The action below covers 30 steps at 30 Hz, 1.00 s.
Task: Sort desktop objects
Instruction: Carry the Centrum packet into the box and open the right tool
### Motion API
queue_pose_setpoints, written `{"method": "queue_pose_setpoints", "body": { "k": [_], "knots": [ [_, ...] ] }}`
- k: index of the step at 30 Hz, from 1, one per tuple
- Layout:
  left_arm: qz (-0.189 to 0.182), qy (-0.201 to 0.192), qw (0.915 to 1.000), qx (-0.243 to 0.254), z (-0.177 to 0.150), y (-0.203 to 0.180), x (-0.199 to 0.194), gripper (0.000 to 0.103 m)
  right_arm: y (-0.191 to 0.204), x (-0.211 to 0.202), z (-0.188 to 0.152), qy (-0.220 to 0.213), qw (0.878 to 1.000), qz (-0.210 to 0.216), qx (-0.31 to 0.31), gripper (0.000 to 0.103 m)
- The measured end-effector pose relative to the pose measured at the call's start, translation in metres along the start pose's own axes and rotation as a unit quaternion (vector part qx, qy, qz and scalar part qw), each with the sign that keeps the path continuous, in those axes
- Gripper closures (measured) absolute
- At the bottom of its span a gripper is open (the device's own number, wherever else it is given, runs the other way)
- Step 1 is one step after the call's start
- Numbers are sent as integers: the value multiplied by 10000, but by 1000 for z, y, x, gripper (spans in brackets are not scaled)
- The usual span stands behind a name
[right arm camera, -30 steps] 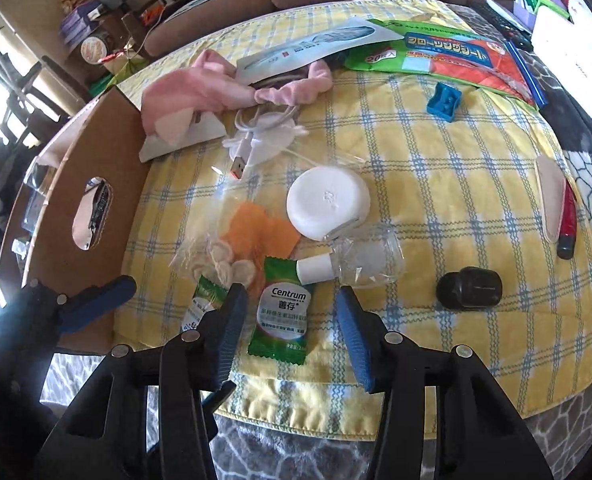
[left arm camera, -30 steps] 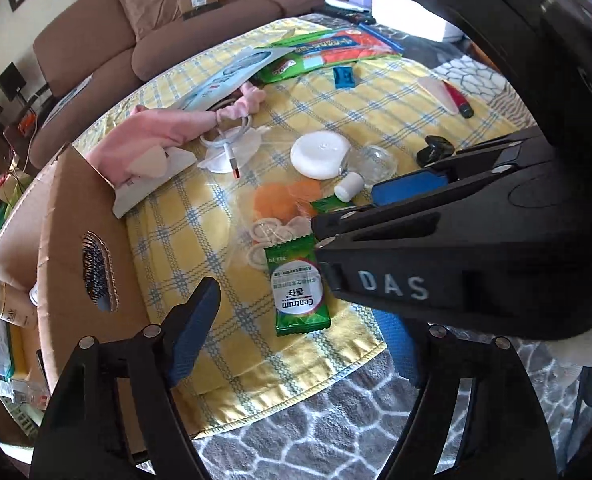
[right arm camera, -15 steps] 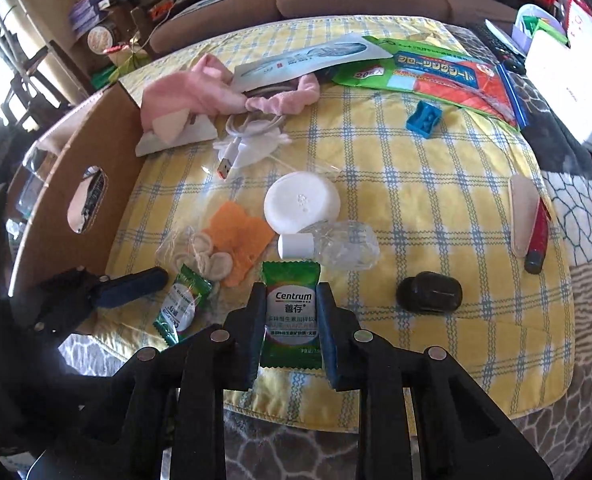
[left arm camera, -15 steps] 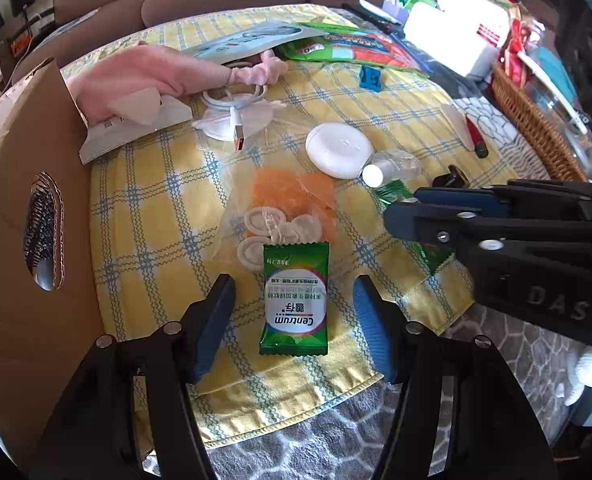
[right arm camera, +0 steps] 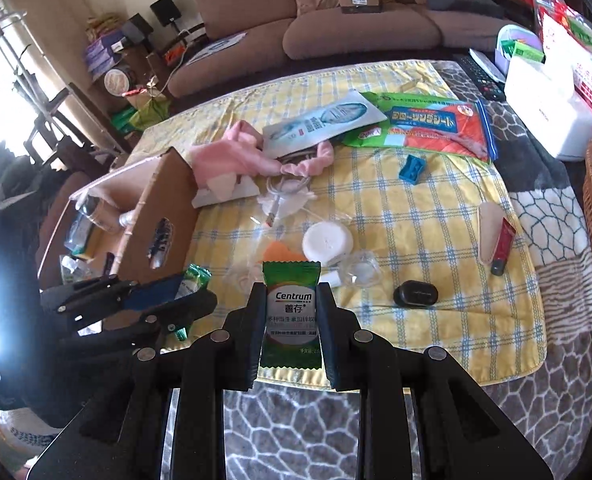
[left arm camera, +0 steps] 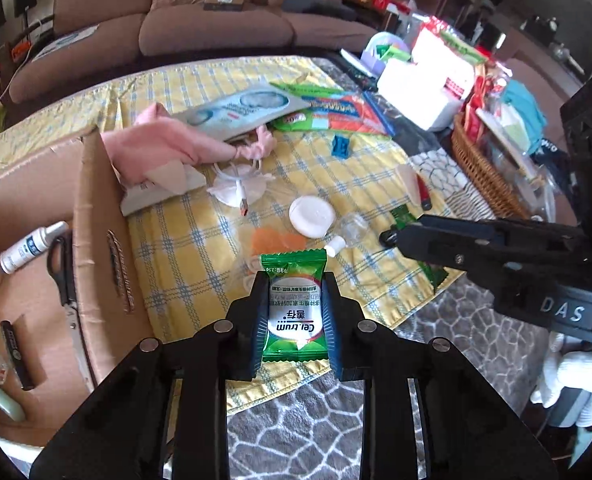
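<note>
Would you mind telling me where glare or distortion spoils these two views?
Right wrist view: window glare whites out the left edge beside the cardboard box; the table centre stays sharp. Left wrist view: even light, no glare, but fisheye bends the wicker basket and sofa.

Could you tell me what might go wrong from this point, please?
1. The left gripper and right gripper pinch the left sachet and right sachet only by their side edges; either thin packet could buckle and slip out.
2. The cardboard box lies on the left gripper's side, so the grippers might collide heading there.
</note>
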<state>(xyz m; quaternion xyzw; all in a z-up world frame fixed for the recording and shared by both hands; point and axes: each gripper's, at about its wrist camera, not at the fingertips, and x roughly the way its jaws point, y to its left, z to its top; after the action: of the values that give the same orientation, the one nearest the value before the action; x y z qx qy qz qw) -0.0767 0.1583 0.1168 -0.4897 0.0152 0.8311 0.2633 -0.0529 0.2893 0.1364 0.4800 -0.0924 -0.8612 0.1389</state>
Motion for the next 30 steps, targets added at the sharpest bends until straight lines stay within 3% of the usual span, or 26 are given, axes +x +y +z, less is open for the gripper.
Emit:
{"method": "queue_pose_setpoints", "body": {
  "k": [4, 8, 12, 16, 20, 24, 25, 30],
  "knots": [
    [98, -229, 9997, -38, 7, 32, -51, 80, 43, -13, 11, -108, 9996, 199, -193, 79],
    [478, -340, 9980, -244, -1, 98, -97, 80, 100, -11, 22, -146, 9979, 431, -466, 79],
    [920, -327, 9932, -629, -19, 174, -125, 79, 163, 13, 31, -39, 9946, 707, -762, 79],
    [1072, -202, 9898, -917, -36, 225, -127, 79, 220, 54, 35, 211, 9915, 705, -1069, 79],
    [942, -77, 9906, -991, -46, 243, -114, 79, 250, 95, 36, 446, 9910, 683, -1058, 78],
    [731, 70, 9919, -1034, -45, 242, -92, 73, 255, 131, 34, 693, 9924, 452, -913, 75],
    [654, 65, 9922, -1056, -43, 241, -89, 68, 252, 136, 33, 721, 9928, 405, -863, 72],
    [608, -11, 9924, -1073, -36, 241, -90, 64, 239, 130, 36, 602, 9949, 350, -725, 62]
  ]
}}
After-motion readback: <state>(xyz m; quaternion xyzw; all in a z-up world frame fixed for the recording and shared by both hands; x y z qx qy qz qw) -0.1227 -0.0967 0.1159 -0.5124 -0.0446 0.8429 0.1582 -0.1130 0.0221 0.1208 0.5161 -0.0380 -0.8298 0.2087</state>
